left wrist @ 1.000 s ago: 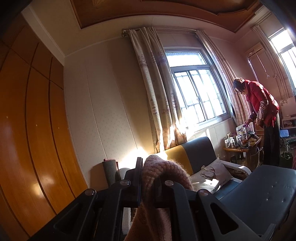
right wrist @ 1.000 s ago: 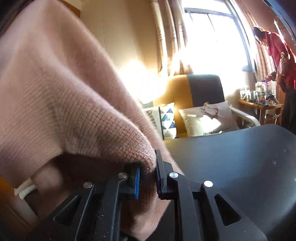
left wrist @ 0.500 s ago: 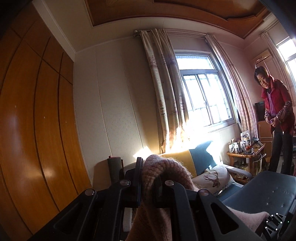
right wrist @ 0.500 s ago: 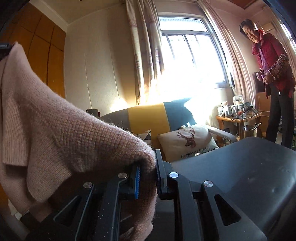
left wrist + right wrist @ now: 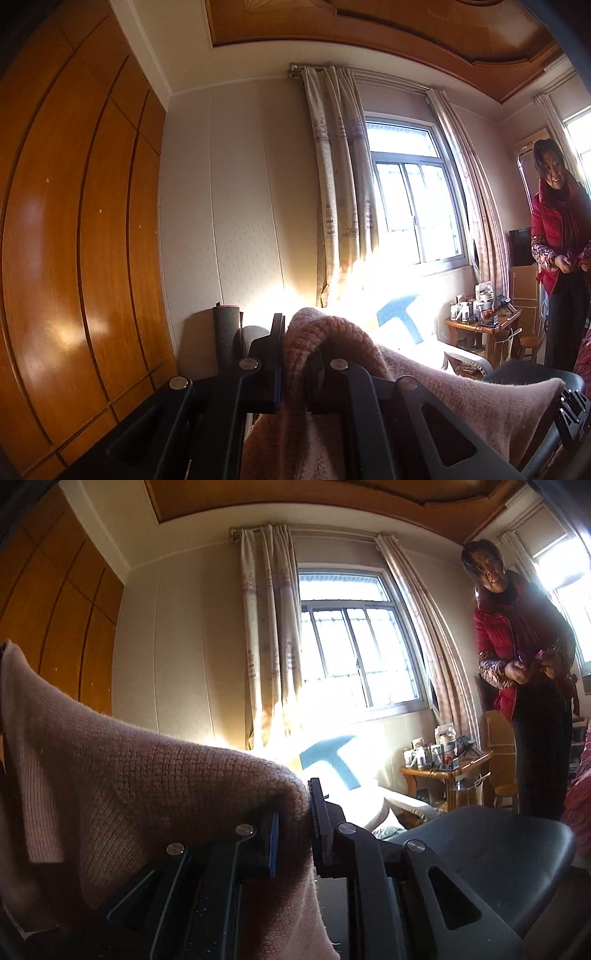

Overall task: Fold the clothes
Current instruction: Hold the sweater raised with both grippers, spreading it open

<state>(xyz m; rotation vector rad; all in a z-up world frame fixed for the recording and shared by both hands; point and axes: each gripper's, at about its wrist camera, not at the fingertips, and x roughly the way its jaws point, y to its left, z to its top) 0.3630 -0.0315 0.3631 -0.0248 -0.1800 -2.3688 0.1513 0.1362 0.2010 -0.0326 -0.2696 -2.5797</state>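
Garment: a pink, fuzzy knitted sweater [image 5: 461,402] is held up in the air, stretched between the two grippers, well above the dark grey moulded plastic table [image 5: 491,853].
Left gripper [image 5: 295,354]: clenched on a bunched ridge of the knit, which humps over the jaws and trails off to the right.
Right gripper [image 5: 295,823]: likewise clamped on a fold of the sweater, with cloth draping away to the left and hanging below the jaws.
Step in hand: probably spreading the sweater in the air before laying it flat.
Risk, slipping: the loose, thick knit could creep out of either narrow pinch if the span is pulled too taut.
Risk, crooked lay: with uneven pull, the hem would likely land bunched on the table.
Risk, snagging: fuzzy yarn may catch on the ribbed pads at release.
Surface: smooth and bare where visible, its far edge rounded.
Room: orange wooden wardrobe panels [image 5: 74,221], a sunlit barred window [image 5: 354,653] with patterned curtains [image 5: 266,635], a glare-washed sofa, a cluttered wooden side table [image 5: 443,768], and a bystander in a red jacket [image 5: 517,638].
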